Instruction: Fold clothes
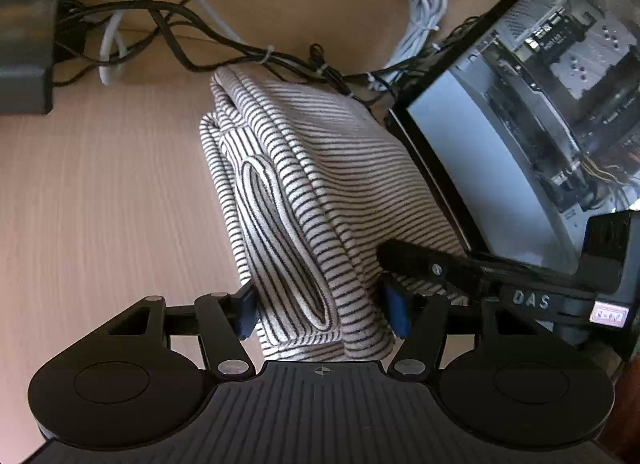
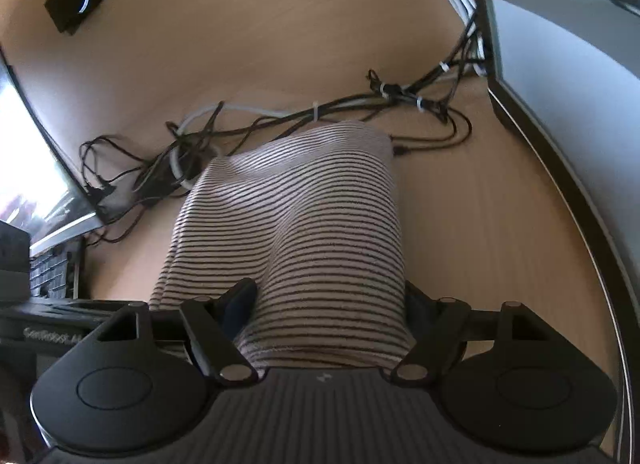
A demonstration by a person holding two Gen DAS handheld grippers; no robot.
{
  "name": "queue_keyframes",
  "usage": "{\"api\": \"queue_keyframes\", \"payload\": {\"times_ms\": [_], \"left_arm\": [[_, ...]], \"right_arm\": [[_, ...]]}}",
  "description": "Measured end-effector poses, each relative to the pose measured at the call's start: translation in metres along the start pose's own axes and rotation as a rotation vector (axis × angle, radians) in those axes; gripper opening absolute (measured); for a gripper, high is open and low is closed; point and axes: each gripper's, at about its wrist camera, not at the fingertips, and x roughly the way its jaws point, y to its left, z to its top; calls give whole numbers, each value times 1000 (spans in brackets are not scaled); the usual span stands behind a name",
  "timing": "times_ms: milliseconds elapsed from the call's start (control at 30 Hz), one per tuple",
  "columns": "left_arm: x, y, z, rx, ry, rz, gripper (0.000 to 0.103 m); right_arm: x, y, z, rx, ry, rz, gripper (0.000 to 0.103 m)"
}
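On the wooden desk (image 1: 100, 191), between the two grippers, lies the striped garment (image 1: 320, 167), bunched into a thick folded bundle with a looped hem or cuff showing on its near side. The left gripper (image 1: 322, 310) sits right at the bundle's near end, its blue pads (image 1: 245, 314) flanking the fabric on both sides; the cloth fills the gap between them, and both pads look to be touching it, so it reads as a pinch on the folded edge, jaws about half apart around that thick wad. From the left wrist view, the right gripper's black finger (image 1: 424, 264) lies across the garment's right edge, its body marked with white letters.

Over to the right wrist view: the garment (image 2: 304, 223) rises in a smooth striped hump straight out of the right gripper (image 2: 328, 304). Jaws stand wide, the cloth packed between them, the left finger (image 2: 238, 304) pressed against the fabric's side, the right one mostly hidden behind the bulge. It looks like a grip on a fat fold.

Behind the bundle, a tangle of black and white cables (image 2: 304, 119) runs along the desk's back edge, the garment's far end touching or just overlapping them. A glass-sided computer case (image 1: 540, 103) stands just to the garment's right in the left wrist view, close against it. A dark box (image 1: 24, 43) sits at far left.
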Motion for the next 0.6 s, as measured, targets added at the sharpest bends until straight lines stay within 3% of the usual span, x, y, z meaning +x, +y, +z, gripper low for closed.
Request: {"api": "queue_keyframes", "payload": {"times_ms": [200, 367, 467, 533, 600], "left_arm": [[-1, 3, 1, 0, -15, -6, 65], [-10, 9, -3, 0, -40, 11, 62], [-9, 15, -7, -22, -39, -5, 61], [-10, 17, -9, -33, -43, -4, 61], [-13, 17, -9, -36, -51, 10, 61]], "right_arm": [[-3, 15, 6, -126, -38, -56, 84], [-23, 43, 24, -279, -180, -84, 84], [-18, 62, 45, -286, -199, 4, 69], [5, 74, 57, -272, -113, 71, 63], [45, 82, 56, -296, 26, 43, 64]]}}
